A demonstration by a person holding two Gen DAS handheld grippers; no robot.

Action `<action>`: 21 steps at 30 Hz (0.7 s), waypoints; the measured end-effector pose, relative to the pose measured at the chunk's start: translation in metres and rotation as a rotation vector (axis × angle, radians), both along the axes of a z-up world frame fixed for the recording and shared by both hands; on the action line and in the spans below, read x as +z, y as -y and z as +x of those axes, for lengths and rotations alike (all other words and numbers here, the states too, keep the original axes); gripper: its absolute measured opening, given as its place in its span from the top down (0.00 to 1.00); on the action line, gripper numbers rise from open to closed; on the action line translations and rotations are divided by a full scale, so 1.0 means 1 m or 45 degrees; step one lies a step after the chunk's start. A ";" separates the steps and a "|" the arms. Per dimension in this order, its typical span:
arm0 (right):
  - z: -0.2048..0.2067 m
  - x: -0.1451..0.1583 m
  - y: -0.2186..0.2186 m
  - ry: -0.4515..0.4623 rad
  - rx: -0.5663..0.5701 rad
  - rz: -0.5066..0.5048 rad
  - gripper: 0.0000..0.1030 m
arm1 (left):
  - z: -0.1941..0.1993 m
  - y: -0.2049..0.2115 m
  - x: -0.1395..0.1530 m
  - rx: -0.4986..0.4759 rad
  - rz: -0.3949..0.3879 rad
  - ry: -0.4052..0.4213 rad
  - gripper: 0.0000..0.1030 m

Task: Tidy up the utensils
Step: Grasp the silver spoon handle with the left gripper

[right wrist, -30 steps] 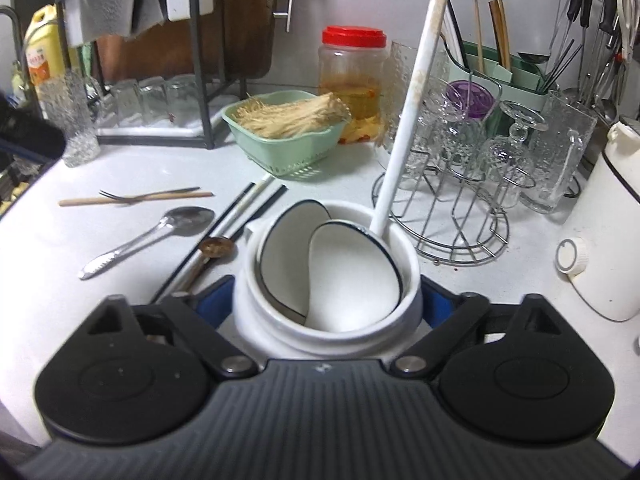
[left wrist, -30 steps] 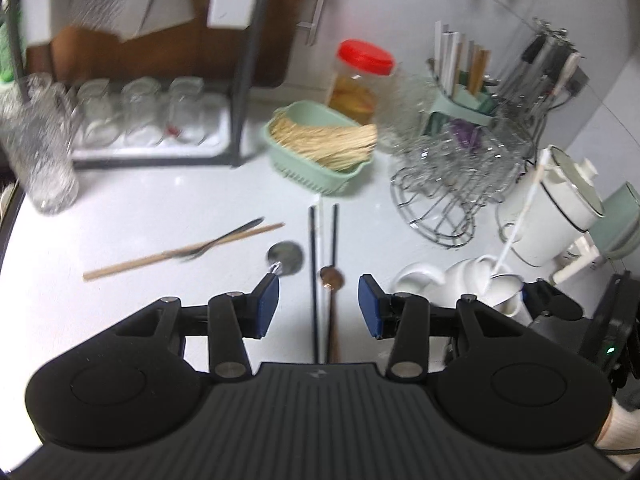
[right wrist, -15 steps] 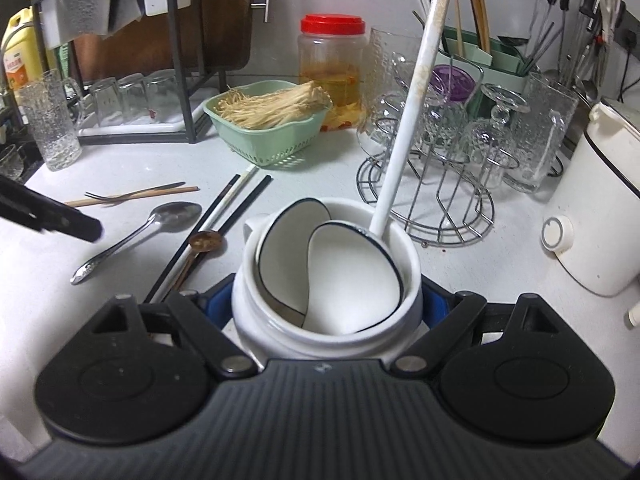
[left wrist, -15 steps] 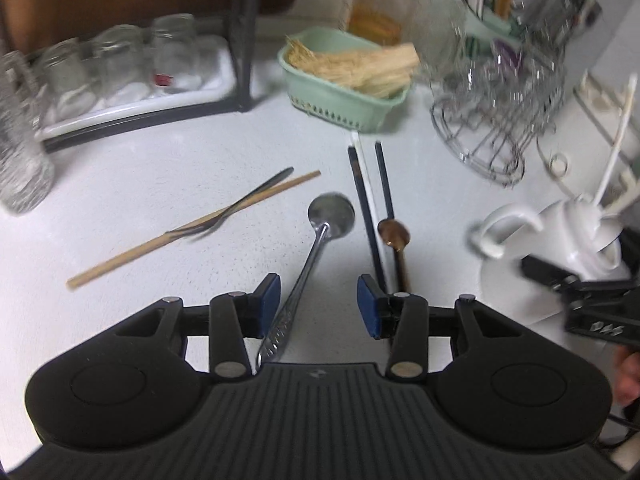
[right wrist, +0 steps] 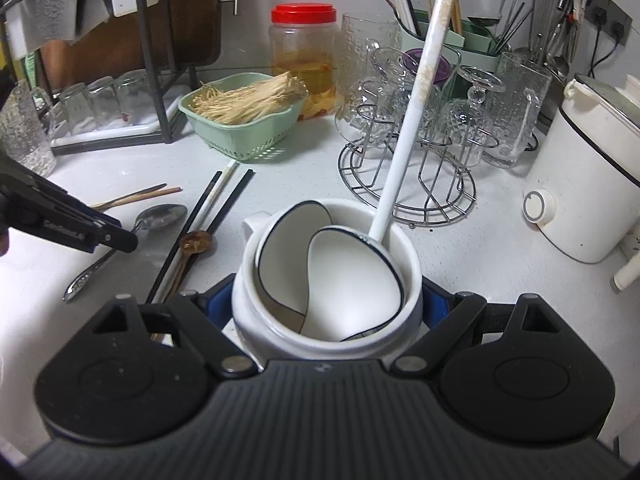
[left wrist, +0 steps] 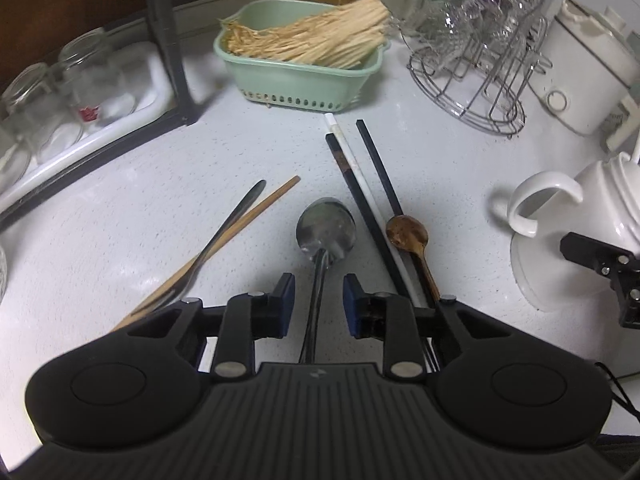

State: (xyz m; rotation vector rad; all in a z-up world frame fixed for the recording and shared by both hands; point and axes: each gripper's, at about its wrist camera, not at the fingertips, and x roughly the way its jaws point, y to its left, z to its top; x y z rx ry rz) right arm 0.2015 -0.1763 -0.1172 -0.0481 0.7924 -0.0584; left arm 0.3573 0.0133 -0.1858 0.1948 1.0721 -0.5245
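The left claw (left wrist: 319,304) points down at the white worktop (left wrist: 160,220) with the handle of a metal spoon (left wrist: 325,236) running between its blue pads (left wrist: 286,304). Its jaws have just been closing, yet a gap shows on either side of the handle — the pads do not press on it, so the claw is open around the spoon. The spoon lies flat, bowl pointing away from the claw.

Just right of the bowl lie two black chopsticks (left wrist: 376,168) with a white chopstick (left wrist: 352,160) between them, and a small brown spoon (left wrist: 408,234) rests against them. To the left, a fork (left wrist: 224,236) lies across a wooden chopstick (left wrist: 256,216).

The right claw (right wrist: 327,304) is clamped on a white mug (right wrist: 256,320) — its pads press both sides. Inside the mug stand two white soup spoons (right wrist: 352,276) with dark rims and a leaning white chopstick (right wrist: 416,96). Behind are a green basket (right wrist: 256,136) and a wire glass rack (right wrist: 408,192).
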 end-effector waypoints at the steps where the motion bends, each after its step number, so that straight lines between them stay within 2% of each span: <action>1: 0.000 0.000 0.000 -0.001 -0.004 0.000 0.12 | 0.001 0.001 -0.001 -0.007 0.004 -0.005 0.72; 8: -0.001 0.000 -0.001 0.008 -0.013 0.000 0.11 | 0.006 0.006 -0.007 0.026 0.034 -0.035 0.85; 10: -0.001 0.000 0.000 0.010 -0.009 -0.001 0.11 | 0.008 0.006 -0.007 0.046 0.045 -0.041 0.93; 21: -0.001 -0.002 0.003 0.042 0.069 -0.002 0.11 | -0.001 0.016 0.007 0.095 0.020 -0.055 0.95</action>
